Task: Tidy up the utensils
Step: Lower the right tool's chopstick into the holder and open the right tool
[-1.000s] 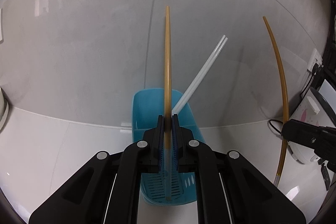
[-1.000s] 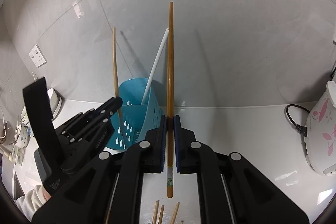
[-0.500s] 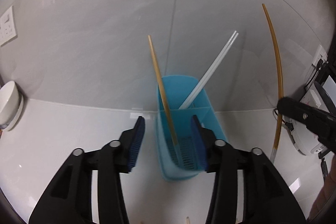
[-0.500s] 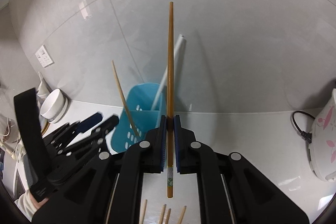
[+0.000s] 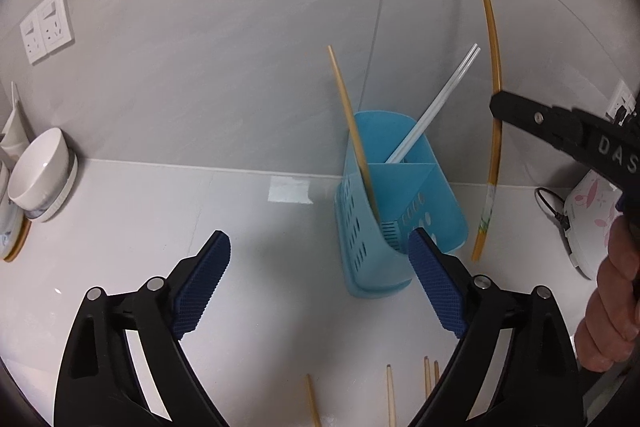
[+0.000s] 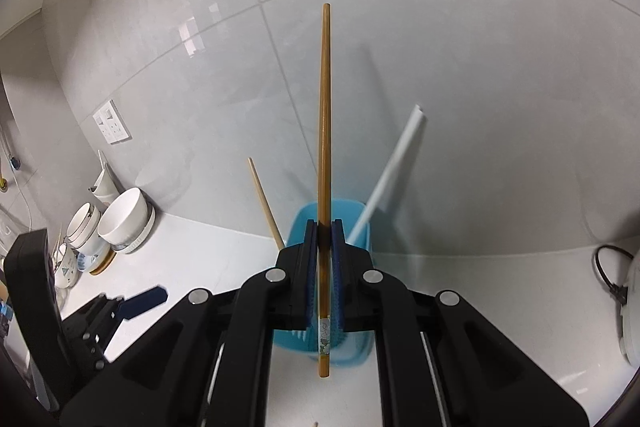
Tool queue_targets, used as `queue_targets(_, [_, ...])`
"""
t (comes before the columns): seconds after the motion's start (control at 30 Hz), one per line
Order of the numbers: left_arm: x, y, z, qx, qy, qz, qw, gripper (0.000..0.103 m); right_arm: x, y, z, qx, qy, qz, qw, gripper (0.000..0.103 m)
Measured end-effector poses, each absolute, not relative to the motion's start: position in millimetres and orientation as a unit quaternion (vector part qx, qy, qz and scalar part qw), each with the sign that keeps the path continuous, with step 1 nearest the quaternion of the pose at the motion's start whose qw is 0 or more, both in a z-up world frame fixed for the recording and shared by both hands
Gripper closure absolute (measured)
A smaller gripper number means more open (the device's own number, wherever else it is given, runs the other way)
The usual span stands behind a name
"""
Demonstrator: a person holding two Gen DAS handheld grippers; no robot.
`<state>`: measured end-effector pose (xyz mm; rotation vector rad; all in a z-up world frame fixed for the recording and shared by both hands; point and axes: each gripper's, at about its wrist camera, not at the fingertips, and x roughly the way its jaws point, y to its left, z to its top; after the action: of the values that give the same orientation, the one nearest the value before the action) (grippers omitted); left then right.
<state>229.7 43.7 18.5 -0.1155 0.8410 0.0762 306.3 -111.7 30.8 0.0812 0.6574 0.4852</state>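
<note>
1. The right tool (image 6: 325, 277) is pressed together on a wooden chopstick (image 6: 324, 131), pinching it low on the shaft, above the printed band near its lower end. The stick stands upright, directly in front of the blue utensil holder (image 5: 404, 211) and not yet inside it.
2. The left tool (image 5: 318, 285) is spread wide and holds nothing; it hangs just in front of the holder, a little to its left.
3. Another wooden chopstick (image 5: 352, 135) leans inside the holder's front compartment against its left wall. A pair of white chopsticks (image 5: 434, 103) leans in the back compartment, tilted right.
4. The held chopstick looks light, stiff and smooth, so it would likely pivot or slip in a loose pinch. A hold near one end leaves a long free length to steer; the ribbed blue pads should help.
5. The holder is thin perforated plastic and probably light, so a sideways knock could tip or slide it.
6. More wooden sticks (image 5: 390, 395) lie on the bench in front of the holder, only their tips showing, so the sorting seems unfinished.
7. The white bench (image 5: 168, 219) is glossy and smooth, meeting a grey tiled wall (image 5: 224, 39) just behind the holder.
8. Stacked white bowls (image 5: 38, 179) sit well left of the holder, wall sockets (image 5: 47, 25) above them; a white appliance (image 5: 588, 215) with a black cord stands to its right.
</note>
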Motion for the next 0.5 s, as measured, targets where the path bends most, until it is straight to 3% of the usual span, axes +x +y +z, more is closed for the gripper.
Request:
queue_targets(0.17, [219.5,46.8,20.1,-0.060,0.409,0.043,0.909,0.006,312.4,-101.4,24.8,0.032,0.295,0.241,0.924,0.097])
queue_targets(0.5, [213.0,64.8,7.5,-0.070,0.423,0.060,0.902,0.006,313.2,-84.7,-8.0,-0.003,0.284,0.237,0.929,0.097])
